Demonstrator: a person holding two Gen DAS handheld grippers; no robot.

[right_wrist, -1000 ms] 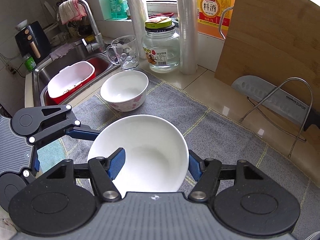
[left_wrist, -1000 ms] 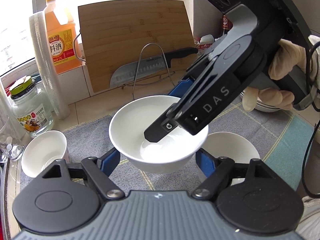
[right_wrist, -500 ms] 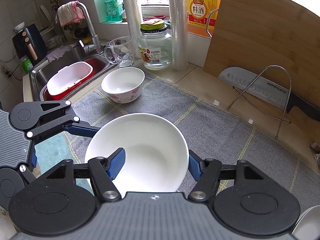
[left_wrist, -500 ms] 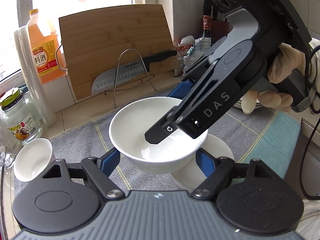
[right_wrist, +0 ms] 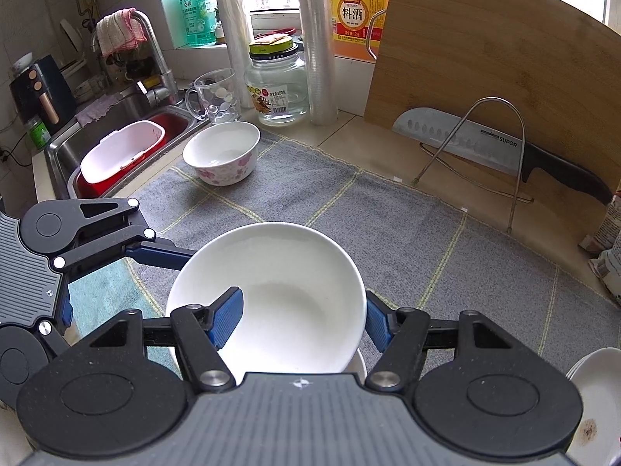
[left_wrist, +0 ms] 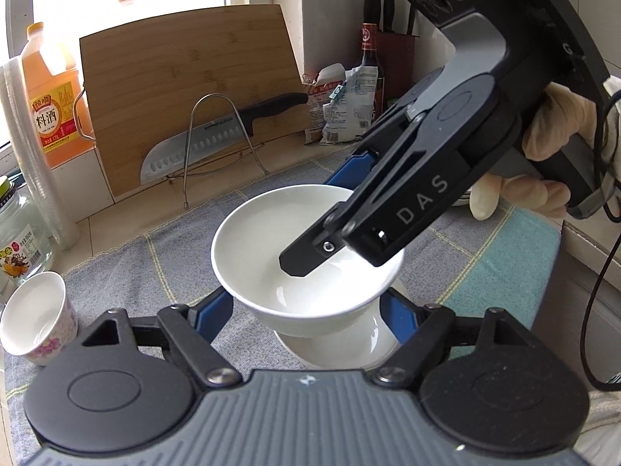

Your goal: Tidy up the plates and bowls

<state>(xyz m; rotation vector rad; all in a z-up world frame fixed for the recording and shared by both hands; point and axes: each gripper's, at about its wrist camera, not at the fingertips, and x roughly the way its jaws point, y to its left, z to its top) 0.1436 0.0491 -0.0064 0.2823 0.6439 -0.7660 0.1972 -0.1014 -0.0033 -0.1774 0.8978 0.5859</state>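
A plain white bowl (left_wrist: 271, 240) (right_wrist: 287, 291) is held above the grey mat by both grippers. My right gripper (right_wrist: 302, 320) is shut on its rim, one finger inside and one outside; it also shows in the left wrist view (left_wrist: 341, 209). My left gripper (left_wrist: 306, 314) is shut on the bowl's sides, and it shows in the right wrist view (right_wrist: 116, 248). A second white bowl (left_wrist: 341, 345) sits on the mat right under the held one. A floral bowl (left_wrist: 35, 318) (right_wrist: 223, 157) stands at the mat's left end. White plates (right_wrist: 597, 388) lie at the right.
A wooden cutting board (right_wrist: 485, 50), a cleaver on a wire stand (right_wrist: 485, 143), a glass jar (right_wrist: 277, 85), a cooking wine bottle (left_wrist: 48, 97) and a plastic cup stack (right_wrist: 316, 39) line the back. The sink (right_wrist: 116, 147) lies left. Food packets (left_wrist: 345, 105) stand at the back right.
Both grippers have carried the white bowl to the right, over the second white bowl. The floral bowl has fallen further left in view.
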